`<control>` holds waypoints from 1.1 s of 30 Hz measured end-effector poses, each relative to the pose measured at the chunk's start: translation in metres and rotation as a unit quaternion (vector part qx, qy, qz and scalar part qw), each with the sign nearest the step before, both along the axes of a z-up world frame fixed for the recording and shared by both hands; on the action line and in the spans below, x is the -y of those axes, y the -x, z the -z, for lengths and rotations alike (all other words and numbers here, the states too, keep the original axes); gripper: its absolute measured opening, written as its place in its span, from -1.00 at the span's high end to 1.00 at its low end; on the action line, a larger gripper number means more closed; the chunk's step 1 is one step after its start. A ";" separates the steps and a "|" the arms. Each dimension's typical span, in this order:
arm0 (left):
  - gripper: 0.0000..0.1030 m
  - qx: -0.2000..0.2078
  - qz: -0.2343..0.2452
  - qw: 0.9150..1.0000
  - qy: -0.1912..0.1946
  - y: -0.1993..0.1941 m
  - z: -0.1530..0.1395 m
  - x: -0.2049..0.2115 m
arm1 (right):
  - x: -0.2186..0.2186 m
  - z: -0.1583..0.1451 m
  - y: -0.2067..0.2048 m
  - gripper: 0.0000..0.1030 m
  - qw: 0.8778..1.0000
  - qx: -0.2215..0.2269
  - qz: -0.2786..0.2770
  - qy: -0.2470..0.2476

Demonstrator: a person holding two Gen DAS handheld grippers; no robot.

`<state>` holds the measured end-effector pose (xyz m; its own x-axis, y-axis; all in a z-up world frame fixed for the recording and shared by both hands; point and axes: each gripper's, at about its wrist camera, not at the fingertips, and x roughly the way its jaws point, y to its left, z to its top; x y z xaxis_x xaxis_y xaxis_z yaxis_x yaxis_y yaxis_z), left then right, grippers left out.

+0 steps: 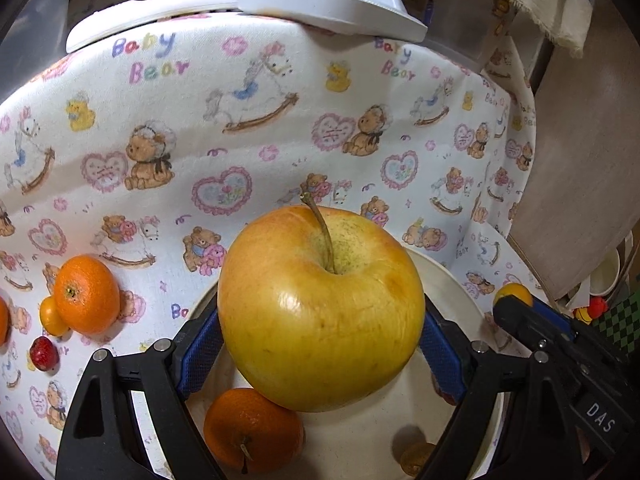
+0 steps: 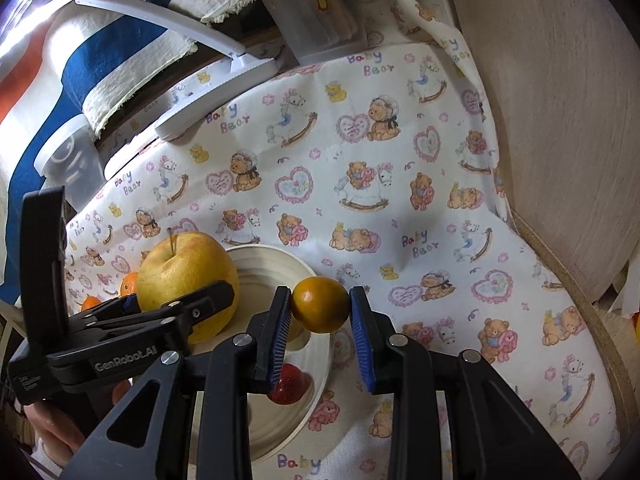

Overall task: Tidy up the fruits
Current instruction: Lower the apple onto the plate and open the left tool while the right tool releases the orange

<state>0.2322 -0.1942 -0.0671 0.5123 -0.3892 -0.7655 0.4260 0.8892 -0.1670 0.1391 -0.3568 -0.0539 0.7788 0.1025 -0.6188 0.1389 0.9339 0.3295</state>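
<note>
My left gripper is shut on a big yellow apple and holds it over the white plate. The apple and left gripper also show in the right wrist view. A mandarin and a small brown fruit lie on the plate below. My right gripper is shut on a small orange kumquat above the plate's rim. A strawberry lies on the plate under it.
On the bear-print cloth left of the plate lie a mandarin, a kumquat and a strawberry. A white lamp base stands at the back. A wooden board rises on the right.
</note>
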 end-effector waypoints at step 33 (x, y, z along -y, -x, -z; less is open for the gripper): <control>-0.95 0.087 -0.011 0.995 0.046 0.036 -0.049 -0.041 | -0.002 -0.002 0.001 0.23 1.000 0.003 -0.010 0.002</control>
<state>0.1965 -0.1536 -0.0183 0.6425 -0.4413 -0.6264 0.4360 0.8828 -0.1747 0.1381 -0.3547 -0.0520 0.7804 0.1151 -0.6146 0.1190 0.9376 0.3267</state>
